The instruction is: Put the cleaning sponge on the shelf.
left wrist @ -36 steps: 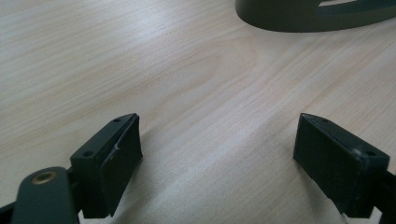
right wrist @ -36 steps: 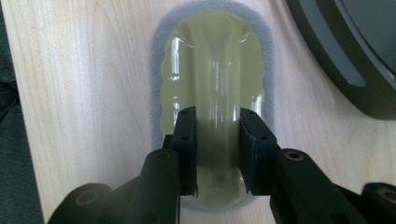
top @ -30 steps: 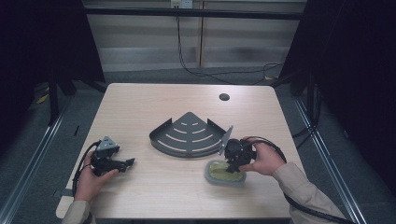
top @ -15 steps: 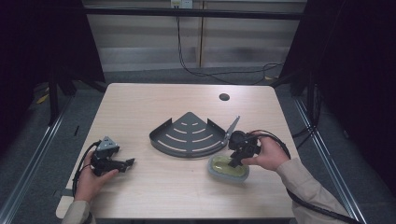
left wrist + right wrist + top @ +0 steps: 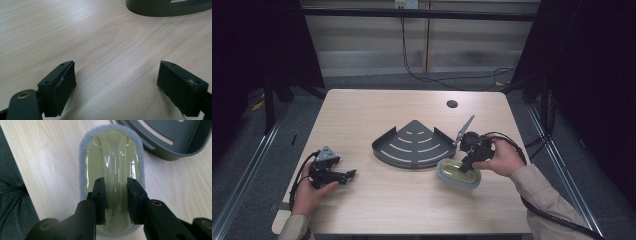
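The right hand-held gripper [image 5: 116,202] is seen pinching the raised translucent handle of a scrubbing sponge [image 5: 111,152], an oval pad with a grey abrasive rim and a glossy yellow-green top; its jaws are pressed against the two sides of that handle. In the high view the sponge [image 5: 458,173] appears directly beneath this hand-held gripper [image 5: 468,161] and seems tilted, one end perhaps raised off the desk [image 5: 377,110], though contact cannot be told for certain. Just beyond the sponge, ahead and to one side of the jaws, a dark grey quarter-round corner caddy with slotted floor [image 5: 172,137] is seen, its low wall close to the sponge's rim. The step in hand is judged to be the carrying of the sponge, probably toward the caddy [image 5: 413,145]. For this to be done well, the grip should be kept centred on the handle, since the glossy surface is likely slippery; the sponge should be raised enough to pass over the caddy's wall and be kept level, so that it does not swing. The left hand-held gripper [image 5: 117,82] is held low over bare desk with its jaws spread wide and nothing between them, the caddy's curved edge lying well ahead of it.
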